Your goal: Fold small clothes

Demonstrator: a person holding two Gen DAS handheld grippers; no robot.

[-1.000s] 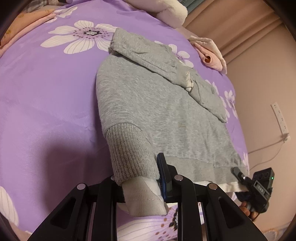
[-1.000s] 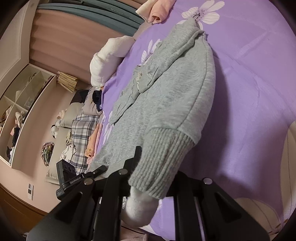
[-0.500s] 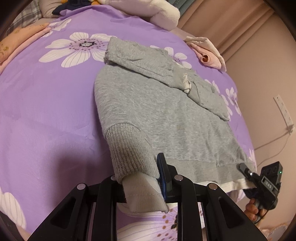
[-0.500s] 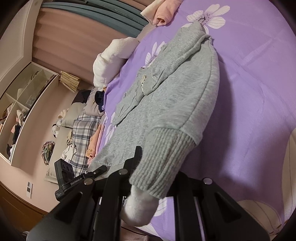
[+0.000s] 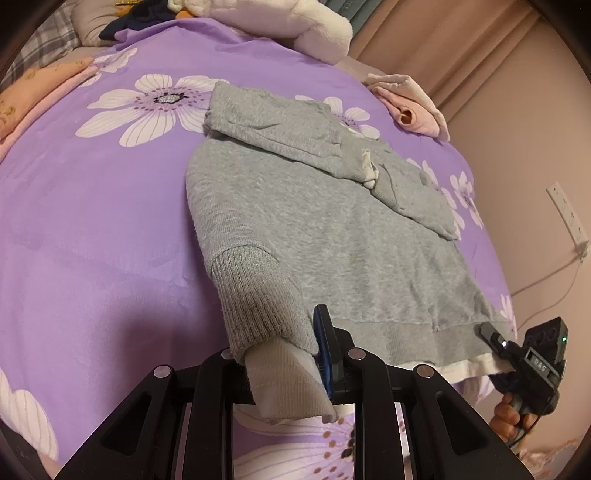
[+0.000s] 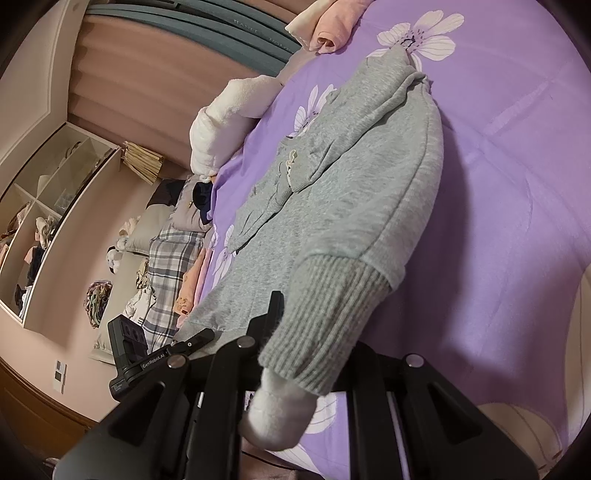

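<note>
Grey sweatshirt (image 5: 317, 229) lies flat on the purple floral bedspread (image 5: 92, 221), both sleeves folded in across the chest, fleecy knit with ribbed cuffs and a white under-layer at the hem. Left gripper (image 5: 284, 354) has its jaws closed on the ribbed cuff corner (image 5: 258, 295) at the hem; right gripper (image 6: 295, 354) jaws likewise clamped on the opposite ribbed corner. Around: folded pink garment (image 5: 410, 107) near the far bed edge, fluffy white blanket (image 5: 295, 26) beyond, plaid pillow (image 6: 166, 266) and open wall shelves (image 6: 44, 206) at the side.
</note>
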